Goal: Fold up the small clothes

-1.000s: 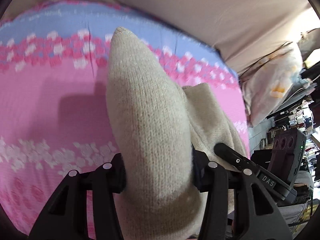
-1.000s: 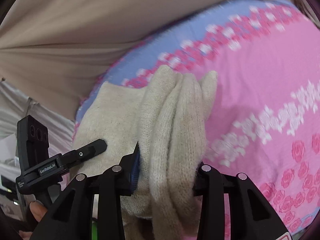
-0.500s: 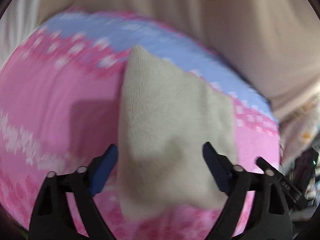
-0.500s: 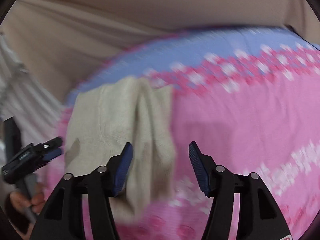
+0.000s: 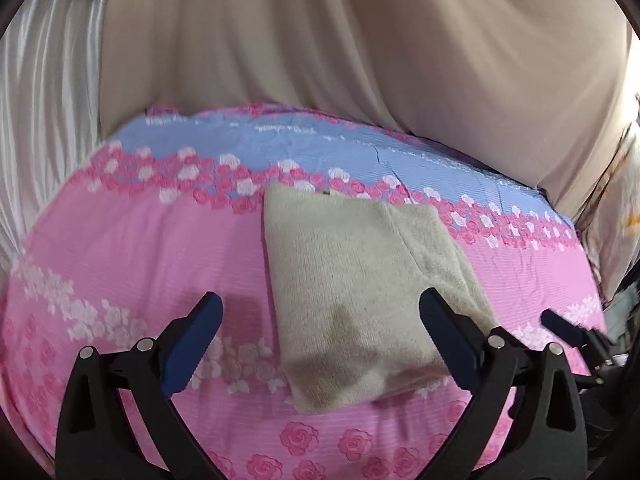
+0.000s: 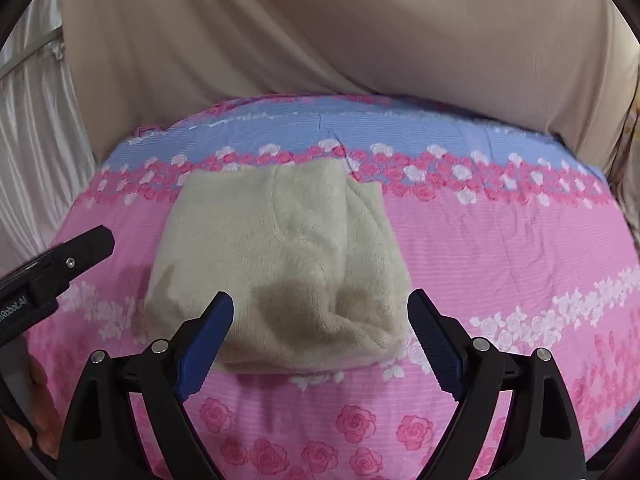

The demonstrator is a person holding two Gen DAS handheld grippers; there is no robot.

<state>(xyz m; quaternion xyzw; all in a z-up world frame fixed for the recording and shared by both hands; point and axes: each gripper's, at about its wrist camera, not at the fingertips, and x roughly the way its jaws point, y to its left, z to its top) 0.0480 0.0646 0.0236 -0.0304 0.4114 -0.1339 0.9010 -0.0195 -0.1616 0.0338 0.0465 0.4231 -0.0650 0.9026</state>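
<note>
A folded beige knit garment [image 5: 360, 280] lies flat on the pink floral bedspread [image 5: 120, 248]. My left gripper [image 5: 320, 340] is open and empty, held above the garment's near edge. In the right wrist view the same garment [image 6: 280, 264] lies in a thick folded stack. My right gripper [image 6: 320, 340] is open and empty just above its near edge. The left gripper's finger [image 6: 76, 256] shows at the left edge of the right wrist view. The right gripper's finger [image 5: 568, 328] shows at the right of the left wrist view.
A beige draped cloth [image 5: 360, 60] hangs behind the bed. White curtains [image 5: 40, 120] hang at the left. The bedspread has a blue band [image 6: 360, 128] along its far side. A patterned pillow [image 5: 616, 216] sits at the right edge.
Both grippers opened and let go of the beige garment, which dropped onto the bedspread in a folded stack. Both grippers then pulled back and up from it.
</note>
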